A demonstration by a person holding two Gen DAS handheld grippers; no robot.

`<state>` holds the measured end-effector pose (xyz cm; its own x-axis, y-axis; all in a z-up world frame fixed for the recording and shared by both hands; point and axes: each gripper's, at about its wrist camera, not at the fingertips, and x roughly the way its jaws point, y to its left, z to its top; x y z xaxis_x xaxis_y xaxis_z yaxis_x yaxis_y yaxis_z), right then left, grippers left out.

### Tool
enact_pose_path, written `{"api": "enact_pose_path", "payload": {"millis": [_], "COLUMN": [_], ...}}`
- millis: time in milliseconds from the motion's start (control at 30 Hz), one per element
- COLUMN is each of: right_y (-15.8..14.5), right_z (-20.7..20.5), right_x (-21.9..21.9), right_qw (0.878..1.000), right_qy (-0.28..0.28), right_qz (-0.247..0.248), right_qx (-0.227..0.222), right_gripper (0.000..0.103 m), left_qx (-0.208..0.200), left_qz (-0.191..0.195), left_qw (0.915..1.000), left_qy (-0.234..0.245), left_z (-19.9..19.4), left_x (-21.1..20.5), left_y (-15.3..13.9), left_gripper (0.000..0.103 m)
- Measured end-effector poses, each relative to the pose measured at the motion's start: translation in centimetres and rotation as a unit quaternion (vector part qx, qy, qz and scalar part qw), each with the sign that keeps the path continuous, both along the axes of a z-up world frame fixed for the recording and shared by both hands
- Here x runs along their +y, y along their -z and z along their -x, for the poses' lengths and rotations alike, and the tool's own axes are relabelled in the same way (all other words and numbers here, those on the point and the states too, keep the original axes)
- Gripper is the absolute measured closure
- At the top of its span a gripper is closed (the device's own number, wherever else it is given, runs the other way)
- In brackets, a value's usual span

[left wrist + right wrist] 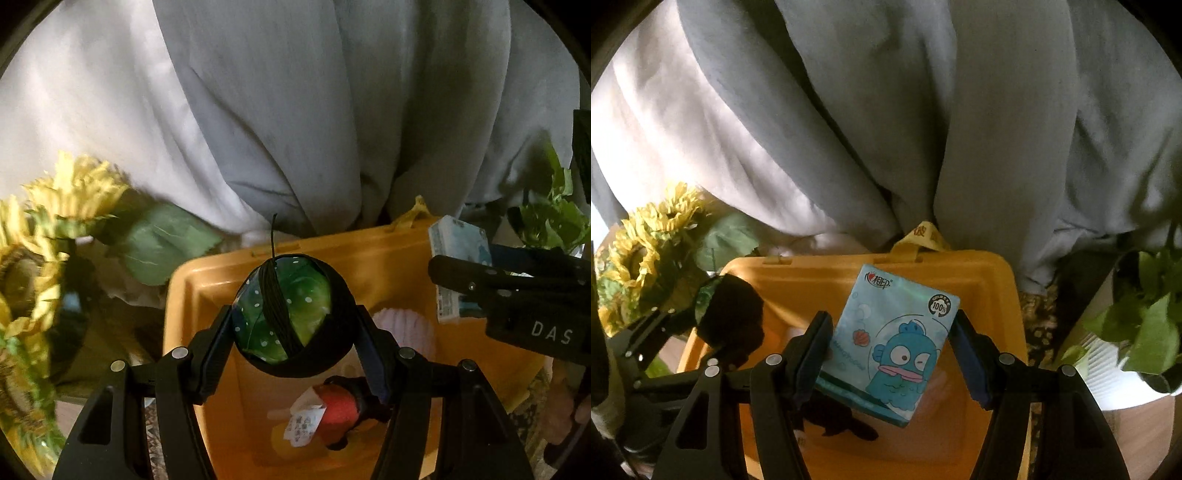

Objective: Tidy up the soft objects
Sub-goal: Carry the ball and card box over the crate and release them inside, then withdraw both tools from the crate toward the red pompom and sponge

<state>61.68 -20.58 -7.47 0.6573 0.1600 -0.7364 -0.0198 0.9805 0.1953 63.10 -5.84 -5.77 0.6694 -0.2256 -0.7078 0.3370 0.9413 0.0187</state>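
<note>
Left claw (295, 325), right claw (892, 354): both clamped.

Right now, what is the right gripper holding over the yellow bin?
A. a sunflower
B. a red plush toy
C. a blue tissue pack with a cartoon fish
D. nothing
C: in the right wrist view the right gripper has its fingers closed on the blue tissue pack, printed with a cartoon fish, above the yellow bin.
</note>
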Motion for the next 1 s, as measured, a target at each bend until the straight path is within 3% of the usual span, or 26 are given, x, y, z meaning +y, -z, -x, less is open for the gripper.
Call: {"api": "enact_pose_path", "payload": {"millis": [233,433,933,1000], "right_y": [0.8,-0.4,-6.1,-6.7], "right_z": [-0.9,0.4,8.2,9.6], "right_x": [-0.7,-0.8,-1.2,-1.0], "right_qw": [0.999,1.000,0.994,0.992], "right_qy": [0.005,0.018,0.049,0.051], "right_qz": [-0.029,-0.008,0.025,0.031], "right_qx": [0.025,0.004,-0.096,-0.110], "right_gripper": [0.033,0.033,0.033,0.027], "left_qx": [0.029,0.014,-0.111,-0.128], "left_qz": [-0.003,-0.002,-0.007,-0.006], "left_qw": [0.9995,0.9998,0.9935,0.9914], "left_qy": [0.012,0.016,-0.025,-0.030], "left_z": [-1.0,-0.1,8.2,9.7], "left_x": [-0.7,-1.0,0.4,0.6], "left_y": [1.4,0.4,-5.5,-6.1], "left_gripper": [0.038,0.023,0.018,0.017]}}
